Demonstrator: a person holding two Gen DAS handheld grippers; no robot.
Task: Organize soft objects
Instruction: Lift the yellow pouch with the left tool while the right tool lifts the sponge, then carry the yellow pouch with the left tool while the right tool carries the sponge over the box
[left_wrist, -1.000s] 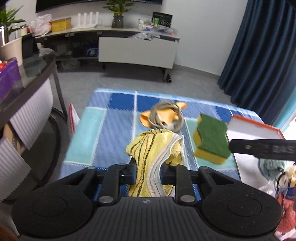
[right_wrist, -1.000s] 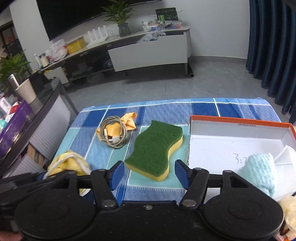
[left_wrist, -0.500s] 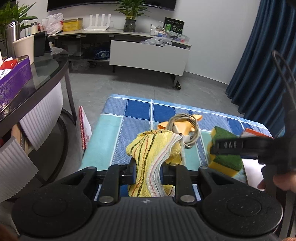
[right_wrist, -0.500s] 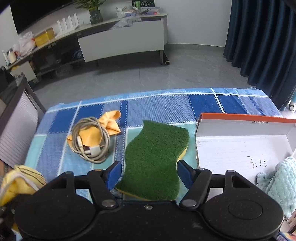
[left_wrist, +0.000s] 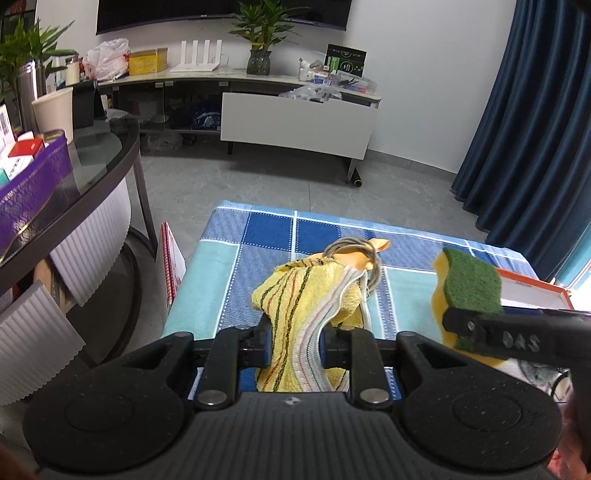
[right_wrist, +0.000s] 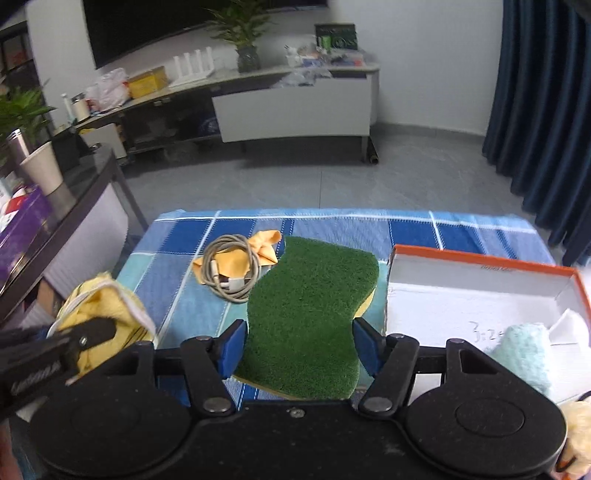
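Observation:
My left gripper (left_wrist: 293, 341) is shut on a yellow striped towel (left_wrist: 310, 295) and holds it above the blue checked cloth (left_wrist: 236, 266). The towel also shows at the left of the right wrist view (right_wrist: 99, 306). My right gripper (right_wrist: 297, 341) is shut on a green and yellow sponge (right_wrist: 310, 310), lifted off the cloth; the sponge shows at the right of the left wrist view (left_wrist: 469, 284). An orange-rimmed white box (right_wrist: 480, 291) lies to the right, with a pale blue cloth (right_wrist: 524, 350) inside.
A coiled grey cable (right_wrist: 231, 269) lies on an orange cloth (right_wrist: 264, 243) at the middle of the table. A dark glass table (left_wrist: 85, 173) with a purple box (left_wrist: 29, 177) stands to the left. A TV bench (left_wrist: 295, 118) is behind.
My right gripper closed on the sponge and raised it off the cloth. My left gripper still holds the towel and has risen slightly.

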